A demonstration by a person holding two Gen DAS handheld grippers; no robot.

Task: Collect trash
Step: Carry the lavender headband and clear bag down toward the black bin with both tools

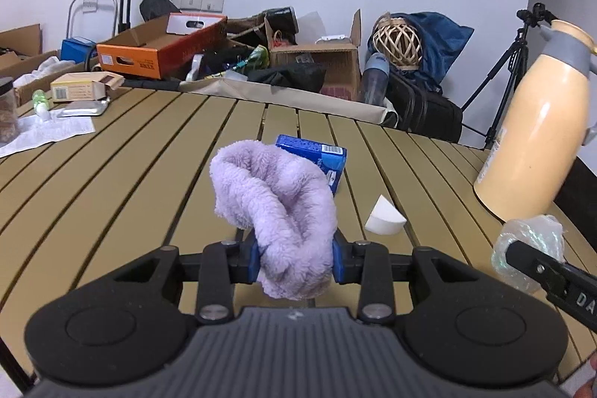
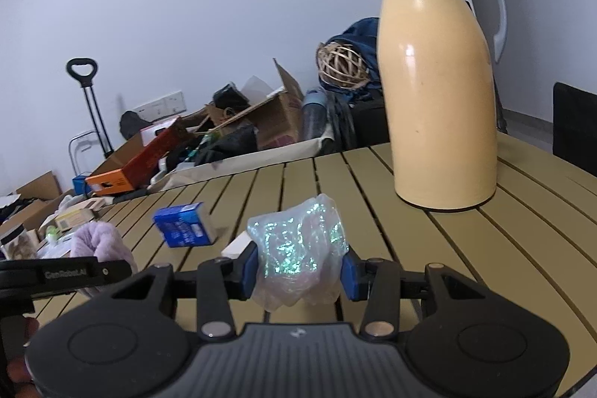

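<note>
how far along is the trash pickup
Nothing looks binned yet, and no bin is in view. In hand: the left claw grips a purple fluffy cloth, the right claw a crumpled iridescent plastic wrapper. Left on the slatted table: a blue carton and a white scrap.

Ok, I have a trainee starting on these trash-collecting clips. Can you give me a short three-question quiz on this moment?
1. True or false: the left gripper is shut on a purple fluffy cloth.
2. What does the right gripper hold? A) the blue box B) a crumpled shiny plastic bag C) the white wedge
3. Fill in: the blue box lies on the slatted ____, beyond the cloth.

Key
1. True; its blue pads press the cloth from both sides.
2. B; the plastic bag sits between the pads, while the white wedge lies loose on the table.
3. table
</note>
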